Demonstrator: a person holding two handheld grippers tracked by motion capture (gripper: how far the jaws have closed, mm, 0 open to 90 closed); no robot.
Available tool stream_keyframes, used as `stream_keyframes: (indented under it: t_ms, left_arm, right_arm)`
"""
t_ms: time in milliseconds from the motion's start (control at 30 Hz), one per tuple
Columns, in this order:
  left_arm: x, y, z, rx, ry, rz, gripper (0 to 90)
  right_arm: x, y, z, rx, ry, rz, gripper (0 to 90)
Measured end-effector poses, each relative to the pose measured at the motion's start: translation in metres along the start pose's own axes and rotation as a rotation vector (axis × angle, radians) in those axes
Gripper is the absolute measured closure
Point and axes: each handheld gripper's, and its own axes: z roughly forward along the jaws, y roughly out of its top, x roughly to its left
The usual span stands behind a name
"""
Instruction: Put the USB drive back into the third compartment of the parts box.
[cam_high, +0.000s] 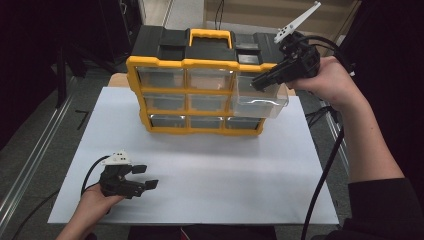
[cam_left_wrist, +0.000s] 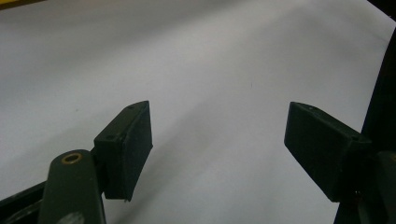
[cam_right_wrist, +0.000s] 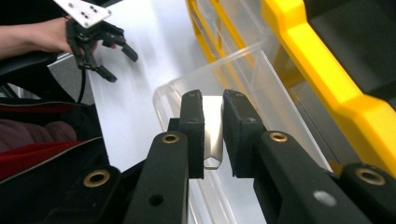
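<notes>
Left gripper (cam_left_wrist: 218, 140) over white sheet (cam_left_wrist: 210, 60), 2 black fingers (cam_left_wrist: 126, 144) wide apart, nothing between

A white sheet (cam_high: 200, 170) covers the bench, with grey floor (cam_high: 40, 145) at left and dark cables (cam_high: 320, 115) at right.

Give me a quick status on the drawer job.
Right hand-held gripper shut on clear drawer, part-way out of organizer. Left hand-held gripper open, idle. Nothing blocking.

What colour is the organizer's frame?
Yellow frame, black top; clearest in the high view.
</notes>
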Motion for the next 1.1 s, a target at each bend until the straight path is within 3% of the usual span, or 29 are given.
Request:
stream_keyframes:
  t_ms: [333, 467, 600, 867, 1100]
  left_arm:
    - [0.000, 0.000, 0.000, -0.003, -0.001, 0.000, 24.9]
    - [0.000, 0.000, 0.000, 0.000, 0.000, 0.002, 24.9]
    - [0.001, 0.000, -0.001, -0.001, -0.004, 0.001, 24.9]
    - [0.000, 0.000, 0.000, -0.002, -0.002, 0.000, 24.9]
    - [0.000, 0.000, 0.000, -0.001, 0.001, 0.000, 24.9]
  right_arm:
    - [-0.007, -0.009, 0.008, 0.005, -0.023, 0.021, 75.0]
    - [-0.008, -0.009, 0.011, 0.001, -0.015, 0.039, 63.8]
    - [-0.004, -0.007, 0.013, 0.005, 0.000, 0.017, 56.9]
    - [-0.001, -0.015, 0.001, -0.049, -0.016, -0.015, 39.2]
    - [-0.001, -0.030, -0.017, -0.082, -0.033, -0.025, 35.3]
